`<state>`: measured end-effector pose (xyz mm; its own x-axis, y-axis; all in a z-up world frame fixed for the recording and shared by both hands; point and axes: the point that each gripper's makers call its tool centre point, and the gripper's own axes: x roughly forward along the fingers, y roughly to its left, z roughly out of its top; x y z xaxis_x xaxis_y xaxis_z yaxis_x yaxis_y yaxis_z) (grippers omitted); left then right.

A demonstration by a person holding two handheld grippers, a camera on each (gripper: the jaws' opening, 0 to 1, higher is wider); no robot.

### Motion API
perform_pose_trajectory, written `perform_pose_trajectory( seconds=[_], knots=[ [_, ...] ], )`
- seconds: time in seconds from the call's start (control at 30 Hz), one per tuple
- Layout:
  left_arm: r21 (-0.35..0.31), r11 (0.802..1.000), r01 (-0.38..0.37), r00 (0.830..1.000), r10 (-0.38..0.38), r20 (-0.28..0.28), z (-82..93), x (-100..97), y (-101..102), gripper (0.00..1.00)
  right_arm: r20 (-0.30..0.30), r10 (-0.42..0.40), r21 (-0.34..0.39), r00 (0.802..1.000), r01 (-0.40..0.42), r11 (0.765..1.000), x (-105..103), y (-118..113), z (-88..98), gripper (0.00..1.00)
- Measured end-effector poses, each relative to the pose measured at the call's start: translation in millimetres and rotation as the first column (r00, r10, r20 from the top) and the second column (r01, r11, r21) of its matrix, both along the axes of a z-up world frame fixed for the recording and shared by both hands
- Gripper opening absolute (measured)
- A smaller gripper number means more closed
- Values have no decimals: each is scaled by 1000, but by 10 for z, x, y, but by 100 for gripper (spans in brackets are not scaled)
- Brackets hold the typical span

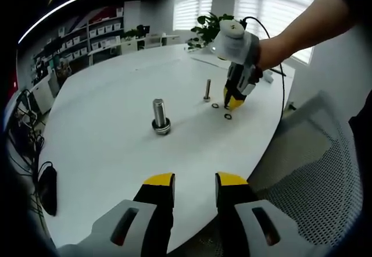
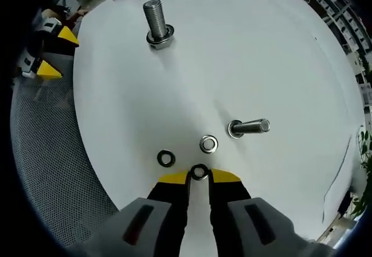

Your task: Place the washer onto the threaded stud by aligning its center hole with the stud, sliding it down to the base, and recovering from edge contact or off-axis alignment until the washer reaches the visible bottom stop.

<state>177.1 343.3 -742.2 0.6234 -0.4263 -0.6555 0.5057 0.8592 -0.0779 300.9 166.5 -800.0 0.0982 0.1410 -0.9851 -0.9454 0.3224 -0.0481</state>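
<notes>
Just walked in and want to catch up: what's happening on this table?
A person's right gripper is down at the white table, its tips closing around a dark washer. Another dark washer and a silver washer lie nearby. The small stud and large stud carry no loose washer yet. The left gripper waits open.

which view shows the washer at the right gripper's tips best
The right gripper view: the dark washer sits right at the right gripper tips, hole plainly visible, with two other washers nearby. In the left gripper view the washers are far-off specks under the right gripper, so which one it touches is unclear.
</notes>
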Motion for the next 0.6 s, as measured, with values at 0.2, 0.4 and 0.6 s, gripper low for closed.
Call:
perform_pose_trajectory(
  seconds=[0.2, 0.4, 0.6],
  knots=[
    [0, 1000, -5, 1000, 5, -1, 0, 0, 11, 26, 3, 6, 19, 1000, -6, 1000, 5, 10, 7, 14],
    [-2, 1000, -8, 1000, 8, -3, 2, -1, 15, 26, -1, -4, 32, 1000, 4, 999, 11, 9, 11, 14],
    [-5, 1000, -5, 1000, 5, -4, 0, -2, 10, 26, 0, -23, 40, 1000, 23, 999, 54, -5, 43, 14]
  ],
)
